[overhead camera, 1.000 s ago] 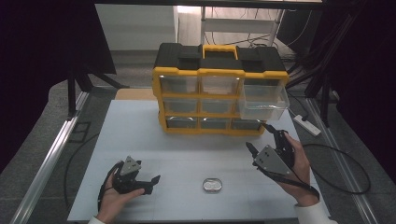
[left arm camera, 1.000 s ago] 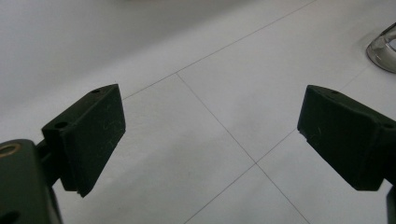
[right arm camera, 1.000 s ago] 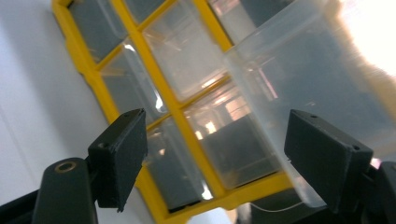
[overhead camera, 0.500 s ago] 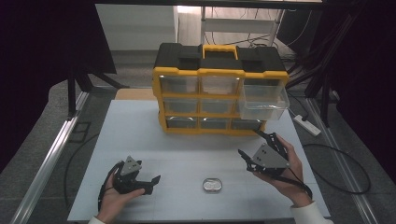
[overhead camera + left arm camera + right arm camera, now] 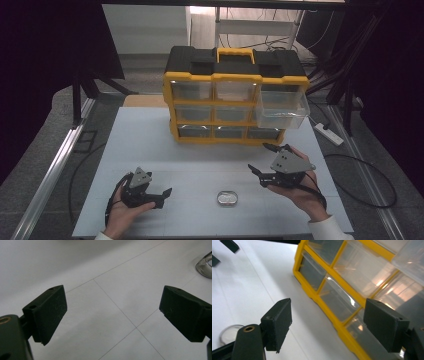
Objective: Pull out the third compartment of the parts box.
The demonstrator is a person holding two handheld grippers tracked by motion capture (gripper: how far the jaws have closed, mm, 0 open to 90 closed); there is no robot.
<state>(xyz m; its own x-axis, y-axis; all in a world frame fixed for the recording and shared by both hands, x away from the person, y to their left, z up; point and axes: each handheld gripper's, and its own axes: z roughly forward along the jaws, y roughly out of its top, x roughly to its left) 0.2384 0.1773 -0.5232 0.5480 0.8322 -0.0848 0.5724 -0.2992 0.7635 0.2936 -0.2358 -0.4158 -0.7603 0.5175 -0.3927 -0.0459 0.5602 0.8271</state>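
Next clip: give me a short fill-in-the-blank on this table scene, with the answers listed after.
1. The drawer cabinet has a black top and a ______ frame.
2. One clear drawer at the cabinet's upper right is pulled ______.
3. The small oval dish lies on the table between the left tool and the ______ tool.
4. Both tools have their jaws ______, with nothing between them.

Missing words: yellow; out; right; open

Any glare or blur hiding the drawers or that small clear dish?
High view: dim and soft, dish readable. Right gripper view: warm glare streaks on the clear drawers, near claw soft. Left gripper view: even light, dish cropped at the edge.
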